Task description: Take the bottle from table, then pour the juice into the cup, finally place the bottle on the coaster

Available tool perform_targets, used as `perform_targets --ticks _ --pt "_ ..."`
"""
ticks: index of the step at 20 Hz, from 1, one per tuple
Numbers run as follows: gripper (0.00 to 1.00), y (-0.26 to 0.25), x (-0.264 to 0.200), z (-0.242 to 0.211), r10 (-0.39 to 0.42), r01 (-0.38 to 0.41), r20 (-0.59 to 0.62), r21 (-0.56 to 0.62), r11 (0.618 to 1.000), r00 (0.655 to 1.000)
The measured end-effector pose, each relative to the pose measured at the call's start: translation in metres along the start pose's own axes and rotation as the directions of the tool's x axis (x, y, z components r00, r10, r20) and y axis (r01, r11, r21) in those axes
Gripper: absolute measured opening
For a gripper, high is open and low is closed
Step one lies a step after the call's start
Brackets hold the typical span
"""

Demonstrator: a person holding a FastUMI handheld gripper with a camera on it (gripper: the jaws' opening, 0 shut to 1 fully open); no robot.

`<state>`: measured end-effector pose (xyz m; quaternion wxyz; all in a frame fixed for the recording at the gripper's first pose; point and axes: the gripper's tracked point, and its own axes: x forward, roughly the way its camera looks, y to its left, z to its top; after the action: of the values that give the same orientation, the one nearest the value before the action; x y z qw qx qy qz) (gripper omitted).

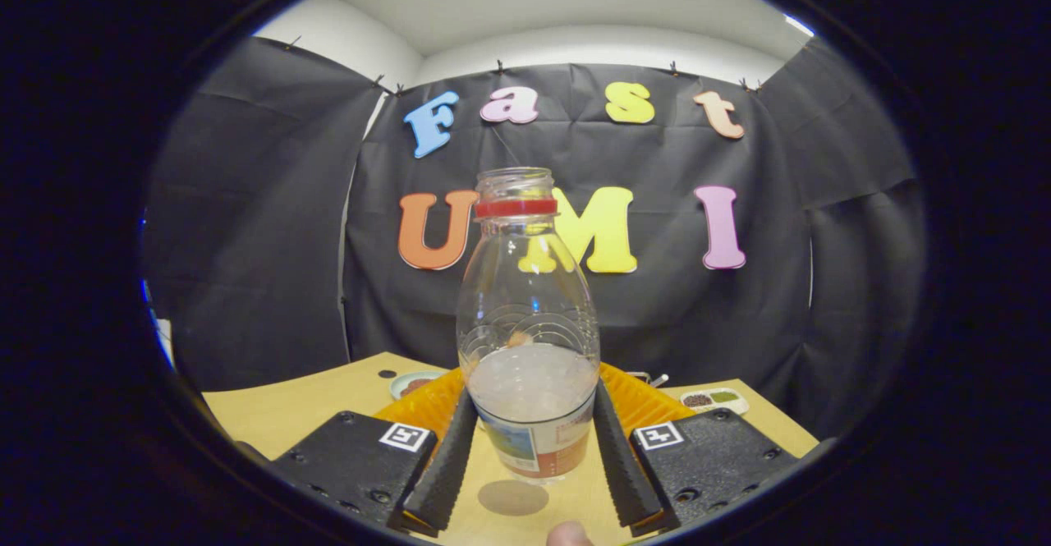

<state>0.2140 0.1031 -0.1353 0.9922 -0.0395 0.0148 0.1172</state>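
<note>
Standing upright between the two fingers, the bottle [530, 341] is clear, uncapped, with a red neck ring and pale contents low in its body. The gripper [532, 464] has its fingers closed against both sides of the labelled lower part, so it appears to be gripped; the round shadow [513, 497] at six o'clock suggests it hangs just above the table [328, 402]. The taking step seems done; pouring comes next, needing a carry to the cup and a slow tilt. An orange ribbed tray [427, 402] lies beyond the bottle, small dishes [714, 399] at two o'clock. Cup and coaster cannot be made out.
</note>
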Motion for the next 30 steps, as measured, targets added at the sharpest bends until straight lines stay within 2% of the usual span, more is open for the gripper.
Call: perform_targets --ticks 17,30 --pt "0.77 0.016 0.053 -0.156 0.029 -0.009 -0.222 0.090 0.996 0.975" --pt "0.83 0.021 0.066 -0.184 0.029 -0.005 -0.249 0.099 0.995 0.968"
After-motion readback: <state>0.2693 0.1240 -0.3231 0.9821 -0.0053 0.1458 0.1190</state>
